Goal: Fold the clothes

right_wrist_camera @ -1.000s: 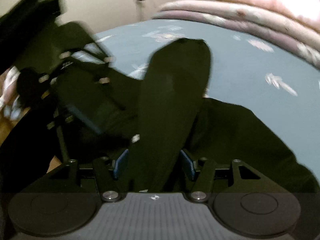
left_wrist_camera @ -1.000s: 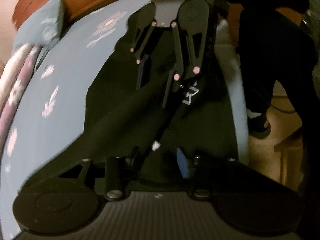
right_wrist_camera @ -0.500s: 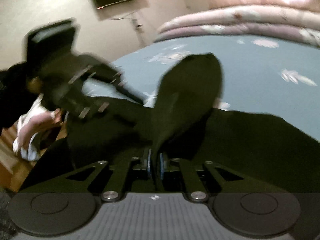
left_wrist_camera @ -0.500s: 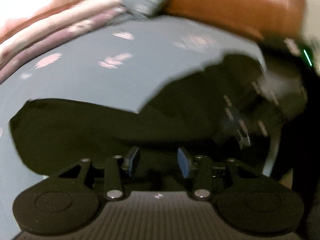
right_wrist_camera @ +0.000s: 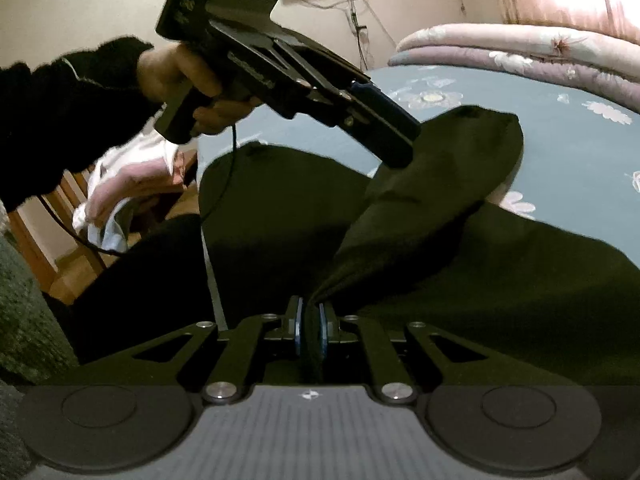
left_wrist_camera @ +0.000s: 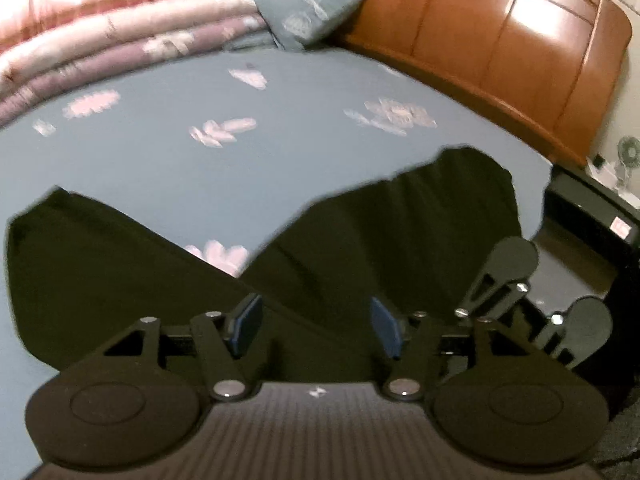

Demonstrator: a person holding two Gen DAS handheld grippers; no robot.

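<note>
On the blue floral bedsheet (left_wrist_camera: pixel 280 152), near the edge of the bed closest to me, the dark garment (right_wrist_camera: pixel 500 280) lies spread but not flat, one long flap of it raised off the sheet toward my right gripper (right_wrist_camera: pixel 311 332). I find that gripper's blue pads (right_wrist_camera: pixel 297 330) pressed together on the near end of this flap, so the cloth is pinched and held taut from the jaws up to its rounded far end. My left gripper (left_wrist_camera: pixel 316 326) has its jaws spread, and they have just been opening; dark fabric lies beneath and ahead of the gap, but neither pad presses on it, so I record no hold there. In the right wrist view a hand (right_wrist_camera: pixel 188 80) in a dark sleeve carries the left gripper over the garment, its fingers pointed down at the raised flap. A folded quilt (left_wrist_camera: pixel 120 52) and a blue pillow (left_wrist_camera: pixel 304 12) lie at the far side, against the wooden headboard (left_wrist_camera: pixel 500 48), well apart from the work. I judge the step in hand to be a fold with only one side secured. The next move calls for the left jaws to find a matching edge or corner and close on it before the flap is carried over, otherwise the fold will probably skew.
</note>
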